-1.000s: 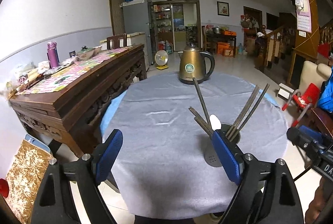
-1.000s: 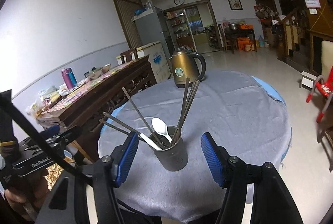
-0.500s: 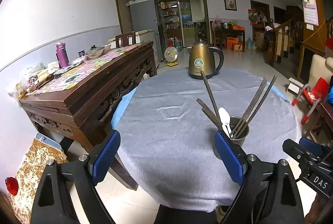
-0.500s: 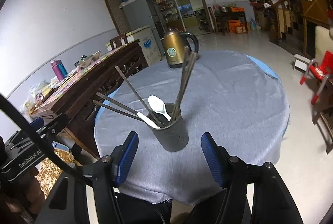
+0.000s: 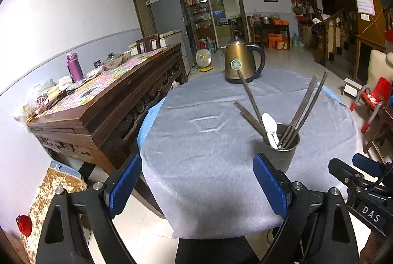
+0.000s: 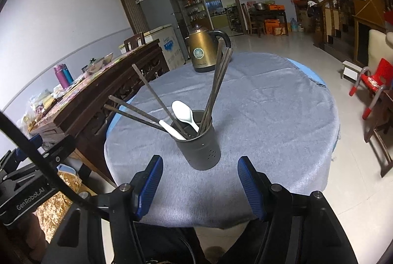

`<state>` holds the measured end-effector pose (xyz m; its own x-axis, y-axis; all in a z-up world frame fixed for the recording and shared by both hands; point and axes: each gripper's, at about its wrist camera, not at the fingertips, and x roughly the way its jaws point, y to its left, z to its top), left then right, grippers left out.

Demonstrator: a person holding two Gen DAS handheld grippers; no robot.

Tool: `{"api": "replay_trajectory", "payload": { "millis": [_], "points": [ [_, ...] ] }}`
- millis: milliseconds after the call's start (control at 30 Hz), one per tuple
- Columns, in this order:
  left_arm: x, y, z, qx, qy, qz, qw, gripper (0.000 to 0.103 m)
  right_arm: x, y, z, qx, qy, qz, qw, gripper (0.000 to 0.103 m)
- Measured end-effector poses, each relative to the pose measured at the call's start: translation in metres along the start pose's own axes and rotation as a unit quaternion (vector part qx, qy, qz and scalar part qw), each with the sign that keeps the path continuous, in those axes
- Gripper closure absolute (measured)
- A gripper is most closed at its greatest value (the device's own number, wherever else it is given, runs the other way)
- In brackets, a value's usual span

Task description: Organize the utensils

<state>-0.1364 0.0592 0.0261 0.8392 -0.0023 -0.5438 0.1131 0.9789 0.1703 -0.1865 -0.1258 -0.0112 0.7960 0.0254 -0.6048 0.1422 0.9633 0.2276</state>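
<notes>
A: Utensil holder, a dark perforated cup, stands upright on the grey tablecloth near the table's front edge. In it: loose chopsticks splayed two ways, some leaning far left, a bunch tilted up and right, and two white spoons.

B: Risk from here?

A: Judged, not seen: the left-leaning sticks reach well past the rim. A jaw coming in low from that side could catch one and lever the cup over, or flick sticks onto the cloth. The cloth looks soft and hangs off the edge; a sideways shove might drag it, and the cup with it. Thin round sticks may also roll out of flat pads if pinched off-centre.

B: Position against the tongs?

A: Right gripper points straight at the cup; the cup sits centred just beyond the blue pads, apart from both. Jaws parted, wider than the cup, nothing between them. Left gripper hangs over the near table edge, jaws spread wide and empty; the holder stands just beyond its right-hand pad, off its centre line.

B: Farther out?

A: Brass-coloured kettle at the far side of the table, well apart. Wooden sideboard to the left, cluttered.
</notes>
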Motion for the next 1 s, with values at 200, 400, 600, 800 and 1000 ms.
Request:
{"api": "replay_trajectory", "payload": {
  "millis": [200, 400, 600, 800, 1000],
  "points": [
    [0.0095, 0.0024, -0.0038, -0.006, 0.022, 0.000, 0.9997, 0.011, 0.0031, 0.0002, -0.0018, -0.003, 0.002, -0.007, 1.000, 0.036],
    [0.0092, 0.0029, -0.0044, -0.011, 0.017, 0.000, 0.9998, 0.011, 0.0015, -0.0001, -0.0024, -0.005, -0.001, -0.015, 1.000, 0.036],
    [0.0087, 0.0046, -0.0031, -0.014, 0.016, -0.005, 0.9998, 0.011, 0.0011, 0.0016, -0.0019, -0.012, -0.003, -0.022, 1.000, 0.036],
    [0.0085, 0.0065, -0.0031, -0.022, 0.016, -0.007, 0.9996, 0.011, 0.0016, 0.0016, -0.0025, -0.014, -0.002, -0.030, 0.999, 0.036],
    [0.0056, 0.0049, -0.0039, -0.018, 0.008, -0.010, 0.9998, 0.011, 0.0007, 0.0011, -0.0032, -0.014, -0.005, -0.034, 0.999, 0.036]
  ]
}}
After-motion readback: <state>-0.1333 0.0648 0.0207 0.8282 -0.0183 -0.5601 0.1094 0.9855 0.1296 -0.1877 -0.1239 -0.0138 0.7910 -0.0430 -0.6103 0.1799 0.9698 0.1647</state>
